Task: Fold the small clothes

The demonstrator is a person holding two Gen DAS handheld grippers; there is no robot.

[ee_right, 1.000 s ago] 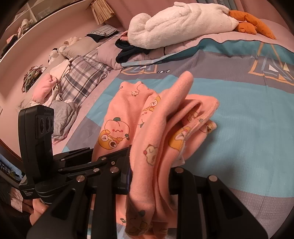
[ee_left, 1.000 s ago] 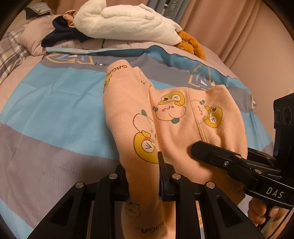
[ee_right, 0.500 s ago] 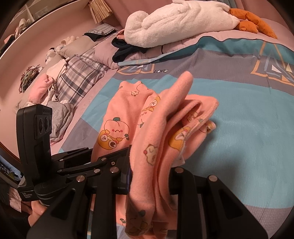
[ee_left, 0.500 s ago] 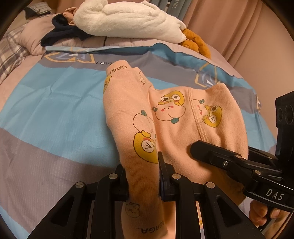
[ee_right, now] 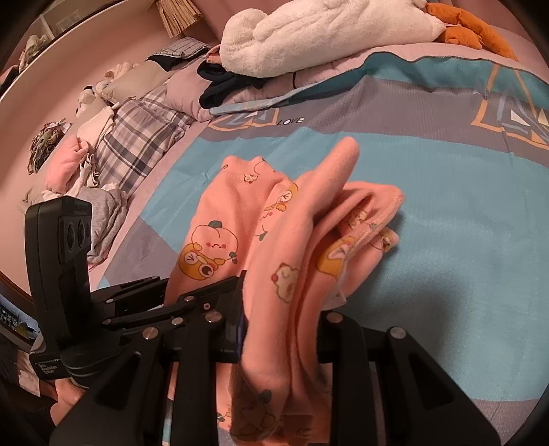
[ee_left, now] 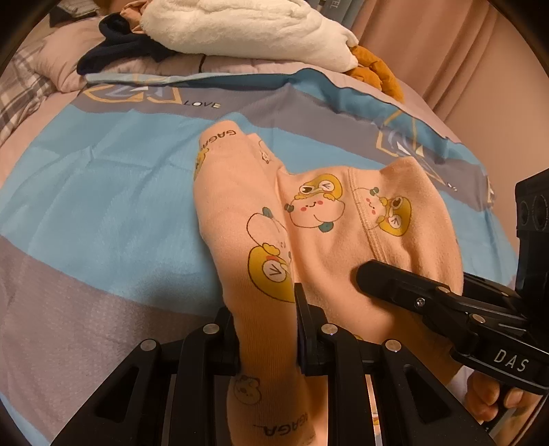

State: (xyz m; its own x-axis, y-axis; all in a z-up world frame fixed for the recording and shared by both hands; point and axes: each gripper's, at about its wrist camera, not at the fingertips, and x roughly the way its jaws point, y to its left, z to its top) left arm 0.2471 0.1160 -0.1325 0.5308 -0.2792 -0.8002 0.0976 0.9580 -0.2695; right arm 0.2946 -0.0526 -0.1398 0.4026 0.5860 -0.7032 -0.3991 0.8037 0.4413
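A small pink garment [ee_left: 319, 219] printed with yellow cartoon animals hangs bunched just above the blue and grey bedspread [ee_left: 103, 206], with its far end resting on it. My left gripper [ee_left: 264, 308] is shut on a narrow cuffed part marked with lettering. My right gripper [ee_right: 281, 308] is shut on a thick bundle of folds of the same garment [ee_right: 219, 219]. The right gripper [ee_left: 370, 274] shows in the left wrist view, pressed into the cloth, with a hand [ee_left: 490, 398] under it. The left gripper [ee_right: 161, 284] appears at the left in the right wrist view.
At the head of the bed lie a white plush [ee_left: 247, 31], an orange plush [ee_left: 377, 75] and a dark garment [ee_left: 120, 51]. A plaid cover [ee_right: 144, 137] and loose clothes [ee_right: 85, 164] lie along the left side. A curtain [ee_left: 446, 51] hangs at the far right.
Both grippers have sunk a little toward the bed with the pink garment between them. Neither grip has changed.
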